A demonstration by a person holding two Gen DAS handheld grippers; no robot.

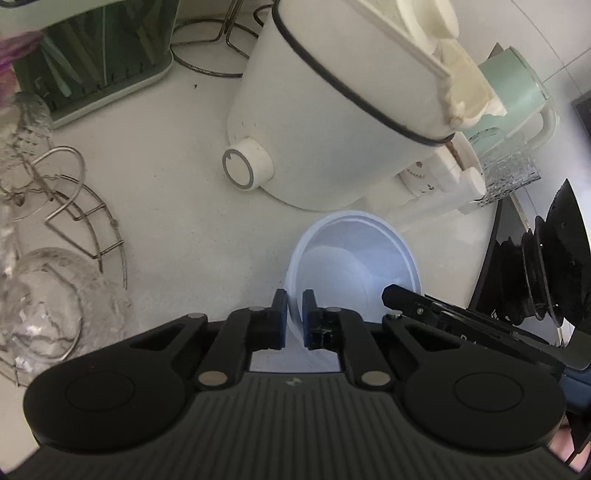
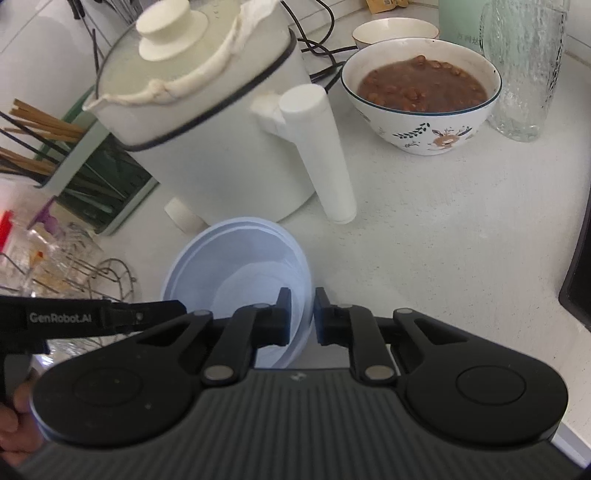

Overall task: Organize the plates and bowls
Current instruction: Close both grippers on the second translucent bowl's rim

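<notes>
The left gripper [image 1: 294, 301] has its fingers [image 1: 279, 312] drawn in on the near-left rim of a pale blue plastic bowl [image 1: 354, 258], one finger outside the wall and one inside, pinching the thin edge between them. The right gripper [image 2: 301, 301] does the same on the opposite side: its fingers [image 2: 283, 310] are closed over the bowl's right-hand rim, with the wall caught between the pads. In the right wrist view the bowl [image 2: 236, 266] shows doubled, stepped rims, so it looks like more than one bowl nested together; how many I cannot tell. It is held between the two grippers just in front of a white electric cooker [image 1: 325, 110] and above the speckled white surface [image 1: 166, 184]; whether its base still touches the surface is hidden.

The cooker has a round dial [image 1: 243, 168] low on its front, a dark band around its upper body and a cream lid with a knob [image 2: 168, 31]; a white cylindrical handle [image 2: 321, 155] slopes down its side. To the left lie wire racks [image 1: 74, 221] and clear glassware [image 1: 44, 314], and behind them a green holder with chopsticks [image 2: 40, 129]. To the right of the cooker stands a patterned ceramic bowl filled with brown bean soup [image 2: 421, 92], a smaller empty bowl [image 2: 395, 31] behind it, and a textured glass jug [image 2: 524, 70] beside it. A person's hand [image 2: 14, 417] shows at the lower left edge of the right wrist view.
</notes>
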